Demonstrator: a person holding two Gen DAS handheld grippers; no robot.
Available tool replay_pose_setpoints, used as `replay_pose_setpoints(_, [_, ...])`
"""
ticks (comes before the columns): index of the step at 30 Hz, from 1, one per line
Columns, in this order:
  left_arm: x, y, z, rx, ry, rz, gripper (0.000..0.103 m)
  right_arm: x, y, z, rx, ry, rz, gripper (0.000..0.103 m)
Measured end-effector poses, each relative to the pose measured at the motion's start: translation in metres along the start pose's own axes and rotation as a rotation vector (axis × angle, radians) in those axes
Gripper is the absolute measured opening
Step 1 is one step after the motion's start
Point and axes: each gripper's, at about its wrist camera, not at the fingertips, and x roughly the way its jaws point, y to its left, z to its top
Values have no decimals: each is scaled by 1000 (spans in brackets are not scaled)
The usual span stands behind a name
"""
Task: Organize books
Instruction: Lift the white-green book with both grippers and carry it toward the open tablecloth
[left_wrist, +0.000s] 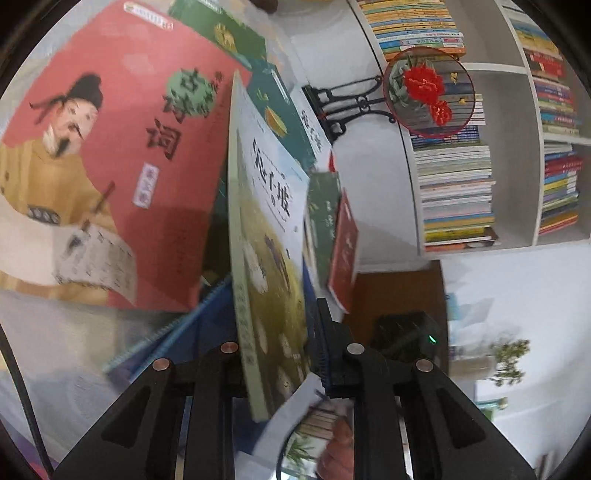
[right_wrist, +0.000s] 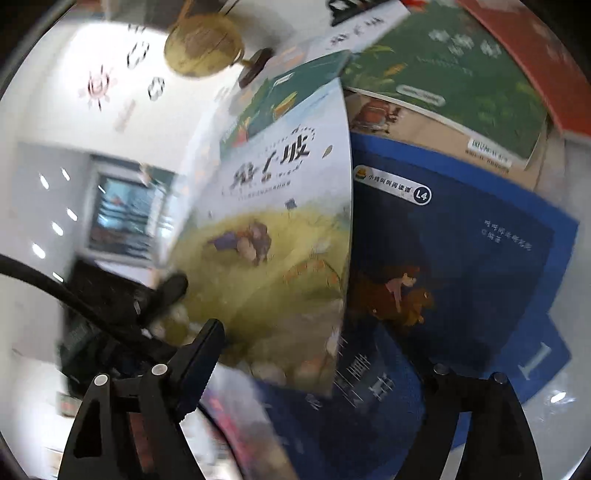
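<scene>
Left wrist view: the left claw (left_wrist: 284, 354) is clamped on the thin pale-blue-and-yellow picture book (left_wrist: 266, 236), raised on edge above the scattered books. The right claw (right_wrist: 317, 354) stands wide around its lower edge. Next: carry it toward the white bookshelf (left_wrist: 517, 155).

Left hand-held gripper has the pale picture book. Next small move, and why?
Probably lift it clear toward the bookshelf. The left hand-held gripper is shut on the pale picture book, which stands on edge above the blue book; the right hand-held gripper is open, holding nothing.
</scene>
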Motion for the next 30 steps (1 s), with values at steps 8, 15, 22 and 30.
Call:
replay_pose_setpoints(8, [5,-13,-9,98,-57,269,24,2,8,13,-73,24,6,29])
replay_pose_setpoints(15, [12,-38,-40,301,-100,513,26,-3,67,-8,-464,-15,-261,28])
replay_pose_setpoints(22, [-18,-40,-54,427,-89,532,25,0,96,-42,-612,-58,-345,28])
replay_pose_setpoints(30, [-88,-20,-52,543,-38,419,24,28,161,-101,-680,-151,-494,28])
